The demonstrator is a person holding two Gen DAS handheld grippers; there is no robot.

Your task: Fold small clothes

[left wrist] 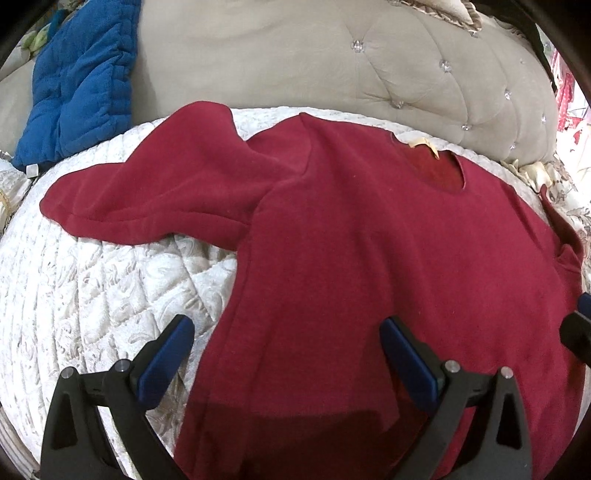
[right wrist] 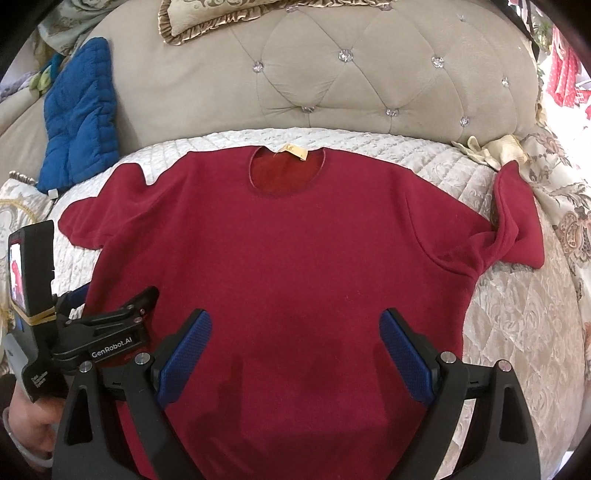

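A dark red long-sleeved top (left wrist: 369, 258) lies flat, front up, on a white quilted bed cover, neck opening toward the headboard; it also shows in the right wrist view (right wrist: 288, 251). Its left sleeve (left wrist: 147, 192) lies spread out to the left. Its right sleeve (right wrist: 517, 221) is bunched and folded back at the right. My left gripper (left wrist: 288, 332) is open and empty above the top's lower left part. My right gripper (right wrist: 295, 332) is open and empty above the top's lower middle. The left gripper's body (right wrist: 103, 332) shows at the left of the right wrist view.
A beige tufted headboard (right wrist: 369, 74) stands behind the bed. A blue quilted garment (left wrist: 81, 85) leans at the back left. A frilled pillow (right wrist: 236, 18) sits on top of the headboard. The white quilted cover (left wrist: 92, 288) spreads left of the top. Floral bedding (right wrist: 561, 192) lies right.
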